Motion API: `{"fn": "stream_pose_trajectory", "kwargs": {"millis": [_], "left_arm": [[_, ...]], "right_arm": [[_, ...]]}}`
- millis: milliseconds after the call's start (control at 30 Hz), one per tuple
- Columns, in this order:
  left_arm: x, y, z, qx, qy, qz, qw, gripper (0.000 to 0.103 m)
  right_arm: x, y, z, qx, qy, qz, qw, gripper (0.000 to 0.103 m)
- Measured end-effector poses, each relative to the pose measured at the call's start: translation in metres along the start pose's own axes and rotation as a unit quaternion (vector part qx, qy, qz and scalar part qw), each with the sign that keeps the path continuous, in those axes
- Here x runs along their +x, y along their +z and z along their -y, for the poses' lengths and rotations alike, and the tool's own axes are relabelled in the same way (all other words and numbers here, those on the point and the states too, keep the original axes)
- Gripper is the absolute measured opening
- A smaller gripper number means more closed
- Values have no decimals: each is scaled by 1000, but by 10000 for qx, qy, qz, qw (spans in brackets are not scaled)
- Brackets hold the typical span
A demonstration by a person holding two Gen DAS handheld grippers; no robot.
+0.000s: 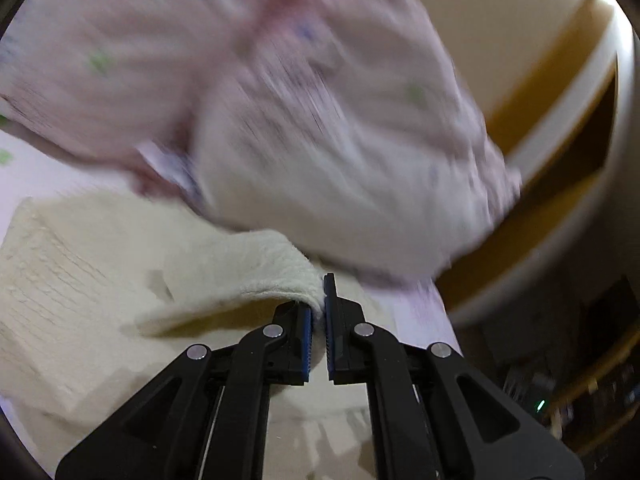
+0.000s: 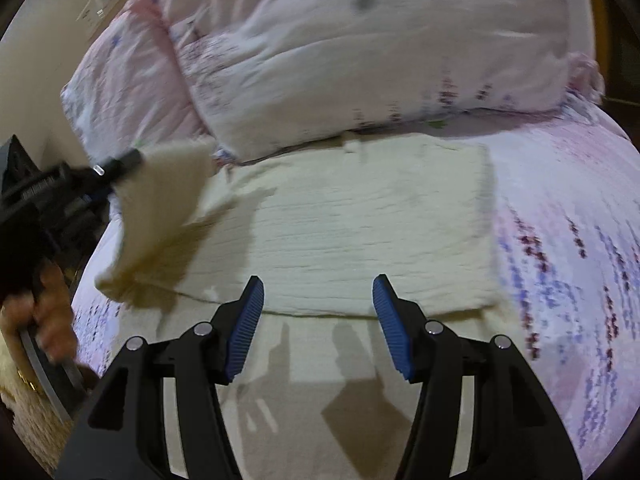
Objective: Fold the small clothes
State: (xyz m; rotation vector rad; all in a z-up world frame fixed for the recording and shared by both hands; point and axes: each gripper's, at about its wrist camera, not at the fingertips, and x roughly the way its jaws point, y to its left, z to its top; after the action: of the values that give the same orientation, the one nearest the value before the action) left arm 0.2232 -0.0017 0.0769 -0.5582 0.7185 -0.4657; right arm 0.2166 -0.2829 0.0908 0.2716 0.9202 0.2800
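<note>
A cream fleecy garment [image 2: 360,224] lies spread on the bed, partly folded. My left gripper [image 1: 318,312] is shut on a corner of it [image 1: 248,272] and holds that corner lifted above the rest. In the right wrist view the left gripper [image 2: 120,166] shows at the left with the lifted flap [image 2: 168,200] hanging from it. My right gripper [image 2: 318,300] is open and empty, just above the garment's near fold edge.
A pink flowered quilt [image 2: 380,52] is bunched at the back of the bed, touching the garment's far edge. The flowered bedsheet [image 2: 568,264] shows at the right. A wooden bed frame [image 1: 560,128] and a wall lie beyond.
</note>
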Motion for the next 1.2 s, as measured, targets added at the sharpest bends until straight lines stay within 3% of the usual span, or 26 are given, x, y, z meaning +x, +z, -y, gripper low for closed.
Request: {"fn": "stream_pose_trajectory", "kwargs": {"millis": [167, 267, 300, 333, 400, 500, 600, 767, 867, 933, 967, 1067, 1200], "left_arm": [[48, -34, 20, 401, -134, -788, 9960, 5], [49, -45, 22, 596, -163, -1088, 9921, 13], [42, -46, 20, 607, -252, -1105, 9917, 30], [38, -45, 19, 597, -309, -1079, 9919, 55], [12, -39, 8, 536, -298, -823, 9947, 72], [-23, -27, -15, 443, -87, -541, 9975, 72], [-48, -15, -52, 104, 430, -364, 9984, 70], [-57, -16, -105, -433, 1063, -477, 9923, 67], [-52, -23, -117, -530, 1119, -574, 9906, 66], [-54, -24, -119, -495, 1112, -541, 9911, 66], [-53, -24, -118, -469, 1117, -552, 9911, 66], [-48, -24, -117, -395, 1101, -551, 9916, 66], [-52, -24, -119, -388, 1024, -530, 9926, 67]], "right_arm": [[-1, -1, 23, 227, -270, 65, 9994, 57], [-2, 1, 31, 317, -396, 92, 9987, 56], [-2, 3, 31, 309, -408, 113, 9986, 56], [-3, 5, 29, 272, -412, 140, 9987, 56], [-4, 9, 18, 94, -373, 214, 9990, 56], [-4, 13, -6, -378, -216, 282, 9987, 56], [4, 13, -43, -1095, -33, 301, 9935, 56], [37, 4, -109, -2385, -67, 137, 9710, 56], [66, -5, -139, -2954, -376, 28, 9546, 56], [81, -6, -144, -3040, -597, -48, 9508, 51], [88, -5, -143, -3027, -719, -93, 9503, 35], [93, 2, -125, -2638, -752, -133, 9615, 5], [59, 22, -85, -1436, -400, 303, 9884, 5]]}}
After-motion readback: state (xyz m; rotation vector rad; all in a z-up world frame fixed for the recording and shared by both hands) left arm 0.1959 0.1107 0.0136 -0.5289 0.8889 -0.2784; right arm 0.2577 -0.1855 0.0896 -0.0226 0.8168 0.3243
